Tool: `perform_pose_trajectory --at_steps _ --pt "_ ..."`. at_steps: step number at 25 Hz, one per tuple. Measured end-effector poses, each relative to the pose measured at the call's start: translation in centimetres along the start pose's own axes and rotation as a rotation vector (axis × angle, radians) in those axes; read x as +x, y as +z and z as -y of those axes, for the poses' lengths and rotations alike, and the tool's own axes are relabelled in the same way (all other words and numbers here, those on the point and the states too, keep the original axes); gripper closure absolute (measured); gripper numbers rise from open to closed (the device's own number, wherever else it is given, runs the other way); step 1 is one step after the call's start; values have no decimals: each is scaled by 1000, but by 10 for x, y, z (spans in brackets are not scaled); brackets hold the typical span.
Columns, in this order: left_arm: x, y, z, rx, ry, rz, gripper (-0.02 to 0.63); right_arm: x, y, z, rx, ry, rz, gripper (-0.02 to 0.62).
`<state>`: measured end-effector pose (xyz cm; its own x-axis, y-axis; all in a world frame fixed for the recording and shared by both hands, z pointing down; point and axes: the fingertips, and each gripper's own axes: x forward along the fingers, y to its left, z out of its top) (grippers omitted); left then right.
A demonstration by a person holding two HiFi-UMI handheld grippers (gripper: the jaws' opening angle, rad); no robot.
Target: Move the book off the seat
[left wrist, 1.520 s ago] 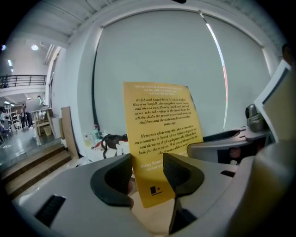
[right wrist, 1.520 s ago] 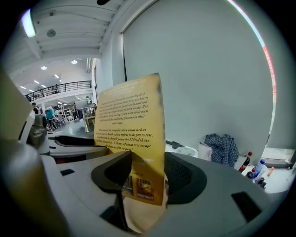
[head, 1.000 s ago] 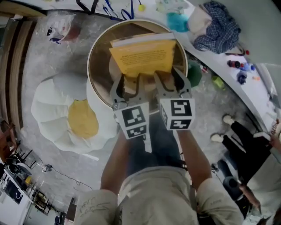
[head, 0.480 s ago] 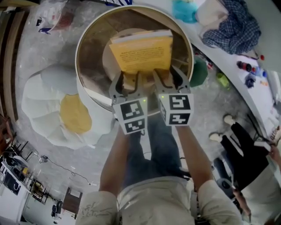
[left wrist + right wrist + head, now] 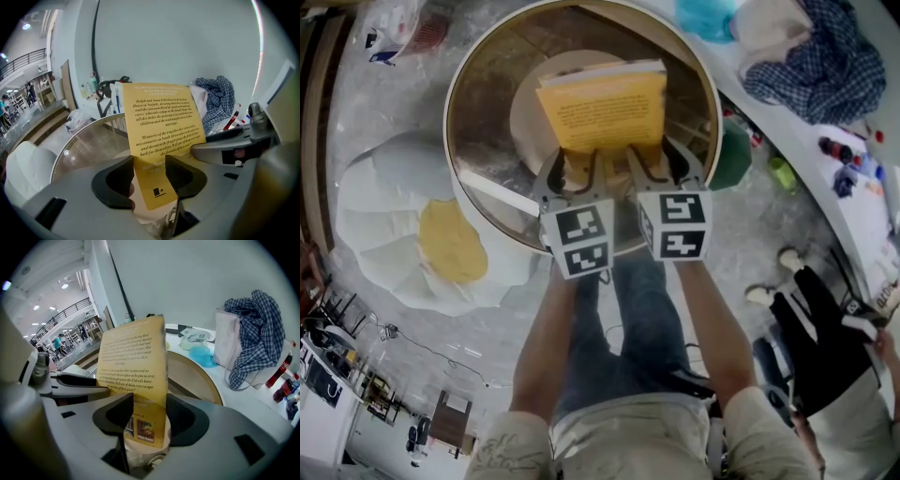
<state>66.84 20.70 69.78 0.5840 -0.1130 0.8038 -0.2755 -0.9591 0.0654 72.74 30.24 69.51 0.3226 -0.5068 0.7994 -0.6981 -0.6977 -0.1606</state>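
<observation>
the book (image 5: 161, 126) shows legible print past the left gripper (image 5: 149, 160), not overhead.

The book (image 5: 602, 105) lies on the seat (image 5: 525, 122) — left hand-held gripper (image 5: 572, 169) and right hand-held gripper (image 5: 661, 161) at its near corners.

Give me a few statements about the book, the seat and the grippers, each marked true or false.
1. The book is yellow. True.
2. Only the left gripper is at the book. False: the right gripper is at its near edge too.
3. In each gripper view the jaws stand apart with the book showing between them. True.
4. The checked cloth lies on the seat. False: it lies on the white counter beside the seat.
5. The book's cover is blank. False: it carries lines of print.
</observation>
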Motion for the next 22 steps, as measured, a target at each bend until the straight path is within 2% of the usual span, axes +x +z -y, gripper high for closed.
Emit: perform_pose_trajectory --at_steps 6,22 --pt "22 -2 1 5 0 -17 388 21 -7 9 27 20 -30 365" --pt "64 -17 -7 -102 -43 -118 390 64 -10 17 17 44 -102 365"
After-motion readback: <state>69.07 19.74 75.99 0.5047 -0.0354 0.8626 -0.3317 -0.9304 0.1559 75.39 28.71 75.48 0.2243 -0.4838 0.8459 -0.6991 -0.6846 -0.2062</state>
